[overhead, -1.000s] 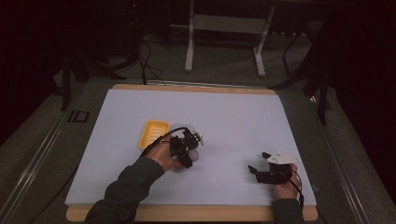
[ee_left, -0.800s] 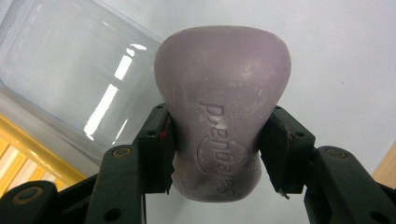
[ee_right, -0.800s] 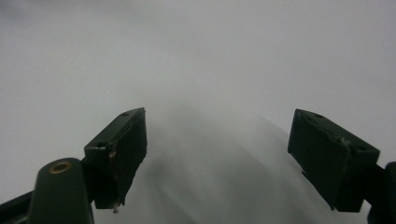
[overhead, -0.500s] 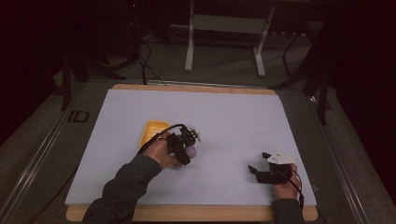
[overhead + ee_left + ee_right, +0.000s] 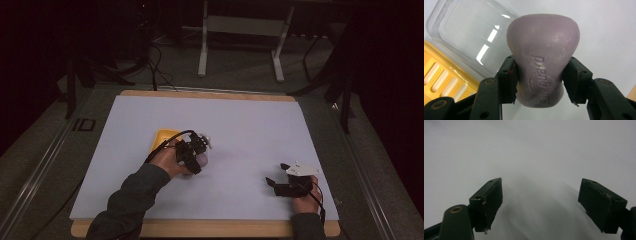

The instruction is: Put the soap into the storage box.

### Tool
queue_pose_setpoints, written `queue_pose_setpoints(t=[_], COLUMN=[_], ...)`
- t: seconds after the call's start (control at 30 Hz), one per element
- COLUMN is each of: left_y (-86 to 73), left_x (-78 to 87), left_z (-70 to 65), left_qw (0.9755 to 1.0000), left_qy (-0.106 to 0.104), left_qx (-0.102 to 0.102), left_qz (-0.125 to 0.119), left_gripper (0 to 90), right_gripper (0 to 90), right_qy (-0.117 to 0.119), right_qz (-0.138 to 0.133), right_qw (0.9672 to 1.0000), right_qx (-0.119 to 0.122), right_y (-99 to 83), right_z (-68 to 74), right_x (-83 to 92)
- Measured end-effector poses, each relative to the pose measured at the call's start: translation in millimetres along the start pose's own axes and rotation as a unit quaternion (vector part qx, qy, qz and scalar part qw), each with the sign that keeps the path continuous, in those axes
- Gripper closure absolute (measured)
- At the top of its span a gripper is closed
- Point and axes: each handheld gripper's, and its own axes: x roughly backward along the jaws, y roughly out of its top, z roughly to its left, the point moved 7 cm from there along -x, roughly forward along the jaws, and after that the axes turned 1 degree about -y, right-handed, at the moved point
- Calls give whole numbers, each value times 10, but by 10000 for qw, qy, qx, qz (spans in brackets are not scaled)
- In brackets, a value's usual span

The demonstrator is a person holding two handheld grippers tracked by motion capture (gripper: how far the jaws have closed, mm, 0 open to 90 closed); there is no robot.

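Soap bar (image 5: 543,62): a pale purple bar with a pinched waist and a brand name pressed into its face is seen in the left gripper view, clamped at the waist between the two black jaws. The broad upper end stands clear above the pads; the lower end reaches down between the jaw arms.
Position of soap: it is held above the white table top, just beside a clear lid and a yellow tray; in the high view it is partly hidden by the hand and is noted as a pale shape at the gripper (image 5: 200,159).
Left gripper (image 5: 540,77): the jaws are closed on the soap bar, a pad pressed to each side of the waist. In the high view it is found left of the table's centre, with its cable looped over the hand.
Clear lid (image 5: 471,32): a transparent plastic shell is seen behind the soap, lying against the yellow tray.
Yellow tray (image 5: 441,77): a slotted yellow piece is seen at the lower left of the left gripper view.
Right gripper (image 5: 540,202): the jaws are spread wide, with nothing between them. It is held near the table's right front corner, well apart from the soap.
Table (image 5: 250,125): a white sheet is laid over a wooden board.
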Motion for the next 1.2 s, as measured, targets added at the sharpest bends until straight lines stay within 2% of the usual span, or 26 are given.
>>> queue_pose_setpoints(t=[1.2], left_y=[-136], left_x=[102], left_z=[251], left_qw=[9993], left_qy=[101], left_qx=[348], left_qz=[-23], left_gripper=[498], right_gripper=[194], right_qy=[3], right_qz=[12], right_qw=[10000], right_qx=[-9], right_y=[-1], right_z=[3], right_x=[-1])
